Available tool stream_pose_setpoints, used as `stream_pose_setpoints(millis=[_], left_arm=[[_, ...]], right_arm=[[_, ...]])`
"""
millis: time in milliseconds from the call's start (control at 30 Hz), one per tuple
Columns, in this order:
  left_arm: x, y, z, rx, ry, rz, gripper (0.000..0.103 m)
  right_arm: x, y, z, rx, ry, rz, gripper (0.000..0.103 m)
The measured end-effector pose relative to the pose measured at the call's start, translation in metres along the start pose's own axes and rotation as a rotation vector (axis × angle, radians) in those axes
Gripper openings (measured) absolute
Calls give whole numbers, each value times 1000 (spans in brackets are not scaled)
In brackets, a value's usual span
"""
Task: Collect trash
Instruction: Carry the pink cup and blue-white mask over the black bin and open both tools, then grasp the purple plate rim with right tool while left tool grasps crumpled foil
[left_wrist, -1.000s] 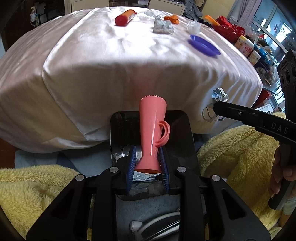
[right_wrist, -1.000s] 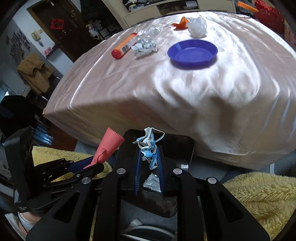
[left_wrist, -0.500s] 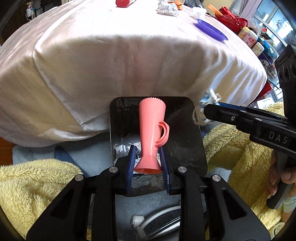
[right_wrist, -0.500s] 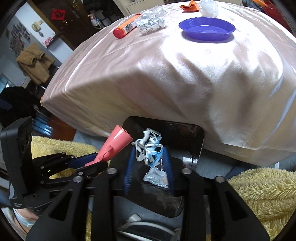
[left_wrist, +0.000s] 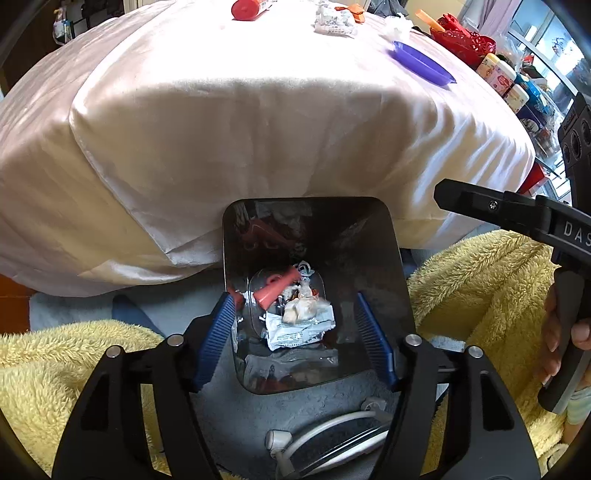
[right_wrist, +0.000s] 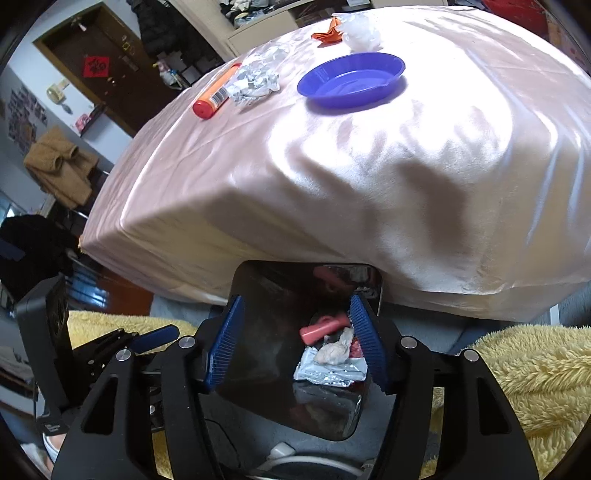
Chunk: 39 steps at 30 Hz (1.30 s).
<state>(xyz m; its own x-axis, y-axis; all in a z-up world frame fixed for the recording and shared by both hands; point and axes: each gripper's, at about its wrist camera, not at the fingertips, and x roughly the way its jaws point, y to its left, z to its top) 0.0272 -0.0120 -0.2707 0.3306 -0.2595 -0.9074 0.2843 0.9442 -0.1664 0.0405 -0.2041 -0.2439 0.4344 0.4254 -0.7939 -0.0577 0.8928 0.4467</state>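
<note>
Both the left gripper (left_wrist: 295, 332) and the right gripper (right_wrist: 295, 339) hang spread wide and empty over the glossy black rectangular bin (left_wrist: 391, 258). Inside lie a pink plastic cup (left_wrist: 277, 290), a crumpled tissue and a silver wrapper (right_wrist: 328, 369) — part done. On the satin-covered table (right_wrist: 369, 166) wait an orange tube (right_wrist: 214, 94), crumpled foil (right_wrist: 255, 79) and more scraps — plus a blue plastic dish (right_wrist: 351, 79).

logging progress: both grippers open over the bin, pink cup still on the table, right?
Not quite. The pink cup lies inside the black bin, on the wrappers, as the left wrist view shows. Both the left gripper and right gripper are open over it.
</note>
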Motion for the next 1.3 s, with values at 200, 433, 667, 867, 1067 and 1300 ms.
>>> stream_pose_setpoints(millis=[200,433,667,867,1067,1300], left_arm=[[-14,0,8,12,-30,8,67],[-43,14,34,-12,-95,59,69],[-61,29,72,-49,-132,56,71],[-66,27,109,-34,-148,47,75],[-59,17,141,2,-152,43,75],[-44,7,168,45,-140,45,77]], right_arm=[[-12,3,9,12,-12,14,62],[-48,13,45,-44,-133,-86,76],[-49,12,86,-89,-170,-196,87],[-25,12,108,-125,-125,-246,87],[0,5,117,-123,-77,-254,88],[11,10,125,-219,-102,-331,81]])
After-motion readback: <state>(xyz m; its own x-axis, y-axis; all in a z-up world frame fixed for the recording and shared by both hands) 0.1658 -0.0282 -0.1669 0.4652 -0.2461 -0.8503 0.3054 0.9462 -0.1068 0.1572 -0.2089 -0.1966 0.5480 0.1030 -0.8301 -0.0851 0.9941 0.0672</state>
